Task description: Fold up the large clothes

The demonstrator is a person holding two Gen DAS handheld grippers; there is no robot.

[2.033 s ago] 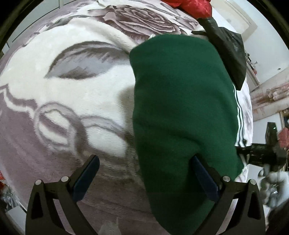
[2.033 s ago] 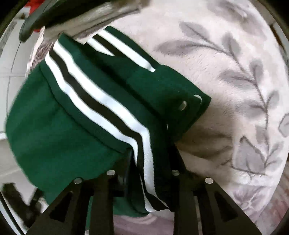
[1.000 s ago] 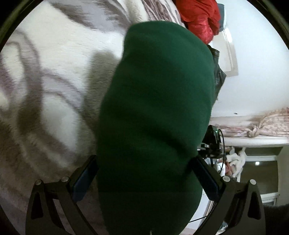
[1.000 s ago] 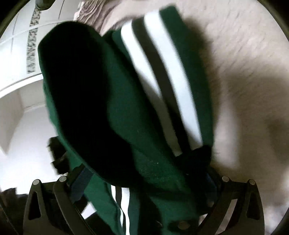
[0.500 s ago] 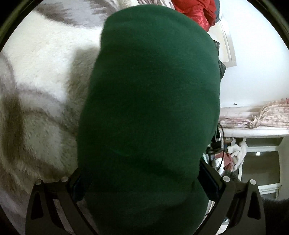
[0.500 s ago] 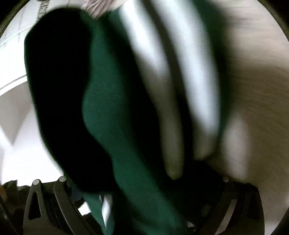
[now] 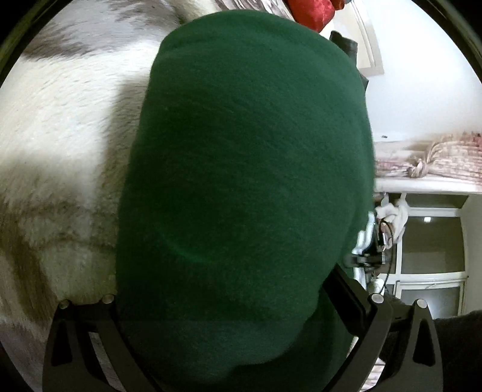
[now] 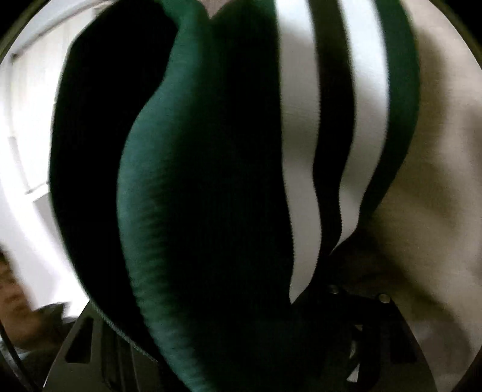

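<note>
Green garment [image 7: 247, 187] bundled above patterned blanket [image 7: 60, 126], bulging between spread left tongs [image 7: 238, 301]; right tongs [image 8: 229, 316] closing around striped folds. Best lowered flat, edges aligned, before release.

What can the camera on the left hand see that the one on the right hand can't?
Only the left view shows the fluffy white and grey blanket, a red cloth at the top, and a shelf with bundled fabric. Only the right view shows the white and black stripes. Both show the green garment filling the frame, bunched between each tool's fingers.
</note>
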